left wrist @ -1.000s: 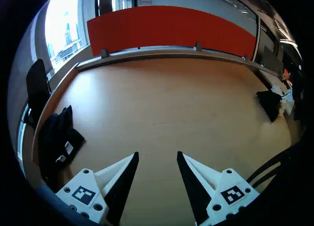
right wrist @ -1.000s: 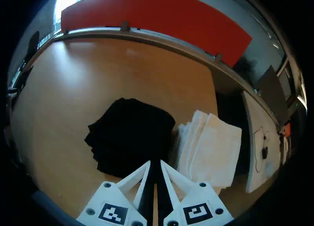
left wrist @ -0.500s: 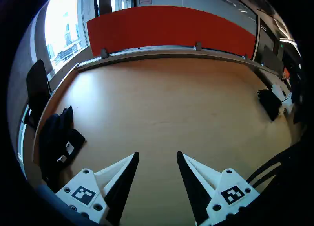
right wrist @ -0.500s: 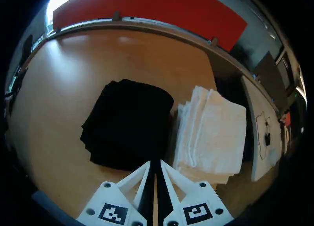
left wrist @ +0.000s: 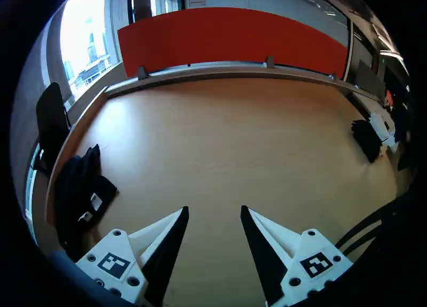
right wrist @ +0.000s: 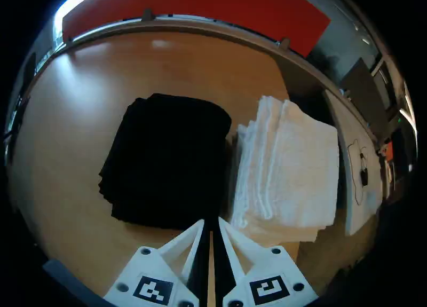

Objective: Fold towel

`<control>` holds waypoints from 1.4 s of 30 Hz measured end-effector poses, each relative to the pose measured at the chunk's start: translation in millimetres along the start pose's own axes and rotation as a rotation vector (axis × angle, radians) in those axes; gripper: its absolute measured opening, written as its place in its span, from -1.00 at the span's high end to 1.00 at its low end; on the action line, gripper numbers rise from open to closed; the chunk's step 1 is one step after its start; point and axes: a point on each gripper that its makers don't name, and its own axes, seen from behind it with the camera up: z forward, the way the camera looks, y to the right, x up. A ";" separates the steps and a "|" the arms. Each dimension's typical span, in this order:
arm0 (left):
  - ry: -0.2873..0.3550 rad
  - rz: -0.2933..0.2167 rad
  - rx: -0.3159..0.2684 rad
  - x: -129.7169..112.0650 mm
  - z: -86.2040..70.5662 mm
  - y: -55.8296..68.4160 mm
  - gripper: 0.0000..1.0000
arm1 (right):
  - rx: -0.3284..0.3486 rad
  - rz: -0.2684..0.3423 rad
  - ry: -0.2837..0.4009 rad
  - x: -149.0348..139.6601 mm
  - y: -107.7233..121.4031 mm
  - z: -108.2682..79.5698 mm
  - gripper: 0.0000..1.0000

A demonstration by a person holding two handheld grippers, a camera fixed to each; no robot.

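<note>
Towels lie folded, black pile [right wrist: 165,163] beside white pile [right wrist: 291,173]; right gripper [right wrist: 212,237] clenched empty, left gripper [left wrist: 213,221] released. Seemingly reaching; must open next.

Left hand-held gripper [left wrist: 213,221] level, fingers spread wide apart, right hand-held gripper [right wrist: 211,235] tilted downward, fingers closed together, nothing gripped
</note>
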 end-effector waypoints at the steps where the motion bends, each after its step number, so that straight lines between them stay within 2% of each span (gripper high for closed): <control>1: -0.001 0.001 0.001 -0.2 0.1 -0.2 -0.42 | 0.000 0.000 -0.001 -0.4 -0.2 0.1 0.93; 22: 0.003 0.001 -0.007 0.4 1.0 2.4 -0.42 | -0.022 0.009 0.008 -6.0 -0.7 -4.2 0.73; 24: 0.005 0.002 -0.008 0.7 0.9 2.4 -0.42 | -0.023 0.010 0.013 -5.5 -1.3 -5.8 0.65; 26: 0.006 0.001 -0.007 1.1 1.0 1.9 -0.42 | -0.024 0.009 0.018 -5.0 -2.4 -7.2 0.49; 30: 0.009 -0.004 -0.010 2.0 0.9 0.6 -0.42 | -0.024 0.007 0.028 -3.7 -6.5 -9.6 -0.35; 32: 0.010 -0.006 -0.011 2.2 0.8 0.1 -0.42 | -0.015 0.005 0.036 -2.2 -11.2 -10.9 -0.66; 34: 0.011 -0.006 -0.011 2.3 0.6 -0.7 -0.42 | -0.015 0.001 0.040 -1.2 -13.9 -11.7 -0.86; 42: 0.016 -0.006 -0.011 3.0 -1.5 -4.3 -0.42 | -0.025 -0.009 0.048 1.5 -19.6 -14.3 -0.92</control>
